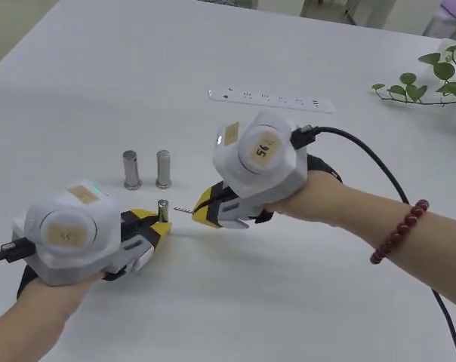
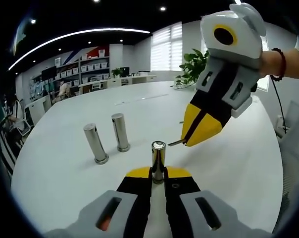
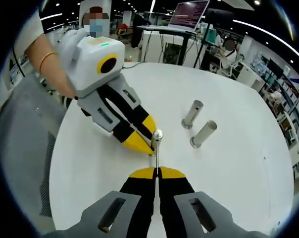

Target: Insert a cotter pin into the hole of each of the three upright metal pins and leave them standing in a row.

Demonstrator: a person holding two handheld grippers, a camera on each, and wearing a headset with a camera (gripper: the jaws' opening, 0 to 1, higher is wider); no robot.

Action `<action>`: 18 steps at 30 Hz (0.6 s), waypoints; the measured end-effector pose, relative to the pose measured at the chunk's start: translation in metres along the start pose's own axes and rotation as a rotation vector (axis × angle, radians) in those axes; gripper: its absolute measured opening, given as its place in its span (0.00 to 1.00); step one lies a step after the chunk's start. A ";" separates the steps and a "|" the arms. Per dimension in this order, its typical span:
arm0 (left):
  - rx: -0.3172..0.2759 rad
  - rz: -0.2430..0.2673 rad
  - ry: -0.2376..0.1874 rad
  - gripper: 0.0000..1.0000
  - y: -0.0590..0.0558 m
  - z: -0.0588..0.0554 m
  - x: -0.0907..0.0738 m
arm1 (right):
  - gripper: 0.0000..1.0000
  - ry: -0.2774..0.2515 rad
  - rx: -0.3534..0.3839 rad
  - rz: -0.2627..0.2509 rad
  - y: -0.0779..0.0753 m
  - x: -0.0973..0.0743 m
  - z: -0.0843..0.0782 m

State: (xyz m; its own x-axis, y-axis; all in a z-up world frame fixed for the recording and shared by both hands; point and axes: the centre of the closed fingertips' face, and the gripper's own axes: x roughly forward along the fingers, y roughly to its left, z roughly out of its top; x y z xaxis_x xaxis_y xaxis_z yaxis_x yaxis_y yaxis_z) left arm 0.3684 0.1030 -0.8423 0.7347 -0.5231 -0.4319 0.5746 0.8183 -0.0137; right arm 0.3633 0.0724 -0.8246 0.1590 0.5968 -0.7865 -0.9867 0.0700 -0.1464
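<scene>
My left gripper (image 1: 158, 226) (image 2: 158, 173) is shut on the base of one upright metal pin (image 1: 162, 209) (image 2: 158, 157), which stands on the white table. My right gripper (image 1: 200, 211) (image 3: 157, 172) is shut on a thin cotter pin (image 1: 183, 210) (image 3: 157, 156) held level, with its tip just right of that metal pin's top (image 3: 158, 135). In the left gripper view the right gripper's yellow fingertips (image 2: 201, 124) hover close beside the pin with the cotter pin (image 2: 175, 143) pointing at it. Two more metal pins (image 1: 130, 169) (image 1: 163, 168) stand side by side behind it.
A white power strip (image 1: 271, 99) lies farther back on the table (image 1: 100, 83). A leafy plant (image 1: 439, 79) hangs in at the far right. A black cable (image 1: 379, 170) trails from the right gripper. Desks and people stand in the room behind.
</scene>
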 end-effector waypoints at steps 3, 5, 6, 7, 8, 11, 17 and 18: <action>0.015 0.015 0.003 0.07 -0.001 0.000 0.000 | 0.02 0.000 -0.001 0.002 0.000 0.001 0.001; 0.006 0.024 0.001 0.07 0.001 0.000 0.000 | 0.02 0.002 -0.008 0.001 0.000 0.002 0.001; 0.007 0.027 0.001 0.07 0.002 0.000 0.000 | 0.02 0.000 -0.007 0.002 0.000 0.002 0.002; 0.008 0.031 0.001 0.07 0.002 0.000 0.000 | 0.02 -0.001 -0.007 0.002 0.000 0.002 0.002; 0.008 0.034 0.000 0.07 0.002 0.000 0.000 | 0.02 -0.002 -0.008 0.002 0.000 0.002 0.003; 0.003 0.042 0.000 0.07 0.002 -0.001 0.000 | 0.02 -0.003 -0.015 0.002 0.000 0.003 0.005; 0.005 0.054 0.019 0.07 0.002 -0.007 0.002 | 0.02 0.004 -0.043 0.009 0.000 0.003 0.006; 0.008 0.056 0.023 0.07 0.001 -0.008 0.001 | 0.02 0.008 -0.049 0.008 0.000 0.003 0.006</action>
State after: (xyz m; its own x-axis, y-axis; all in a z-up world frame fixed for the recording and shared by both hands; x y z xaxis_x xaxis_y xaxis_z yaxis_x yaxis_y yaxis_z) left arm 0.3673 0.1054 -0.8500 0.7574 -0.4711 -0.4521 0.5360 0.8440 0.0186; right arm 0.3640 0.0796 -0.8234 0.1511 0.5910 -0.7924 -0.9853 0.0255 -0.1689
